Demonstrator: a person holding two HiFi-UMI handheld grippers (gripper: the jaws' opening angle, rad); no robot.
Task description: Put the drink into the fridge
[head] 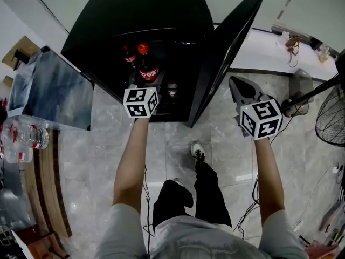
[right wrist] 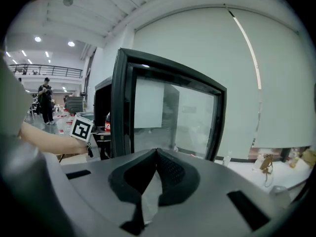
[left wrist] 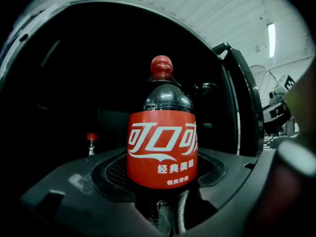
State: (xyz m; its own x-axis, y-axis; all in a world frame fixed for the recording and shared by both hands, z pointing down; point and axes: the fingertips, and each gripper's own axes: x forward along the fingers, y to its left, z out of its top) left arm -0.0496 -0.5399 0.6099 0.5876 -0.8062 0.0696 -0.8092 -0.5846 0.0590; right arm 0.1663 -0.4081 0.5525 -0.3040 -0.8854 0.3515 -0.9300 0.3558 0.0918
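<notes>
The black cabinet fridge (head: 135, 20) stands open in front of you. Its dark-framed glass door (head: 226, 53) is swung out to the right, between your two arms. Your left hand-held gripper (head: 145, 85) reaches to the fridge's open front. Its jaws are clamped on the lower body of the dark plastic cola bottle with a red cap (left wrist: 163, 132), which stands upright against the dark interior. Your right hand-held gripper (right wrist: 157, 152) hangs on the outer side of the door and points toward its glass, jaw tips together with nothing between them. The bottle's red label (left wrist: 162, 154) carries the white Chinese Coca-Cola script. Under it a smaller line reads 经典美味, and the tiniest line below that is too small to read. Deeper inside the fridge stands a smaller red-capped bottle (left wrist: 91, 143), to the left of the held one and apart from it.
</notes>
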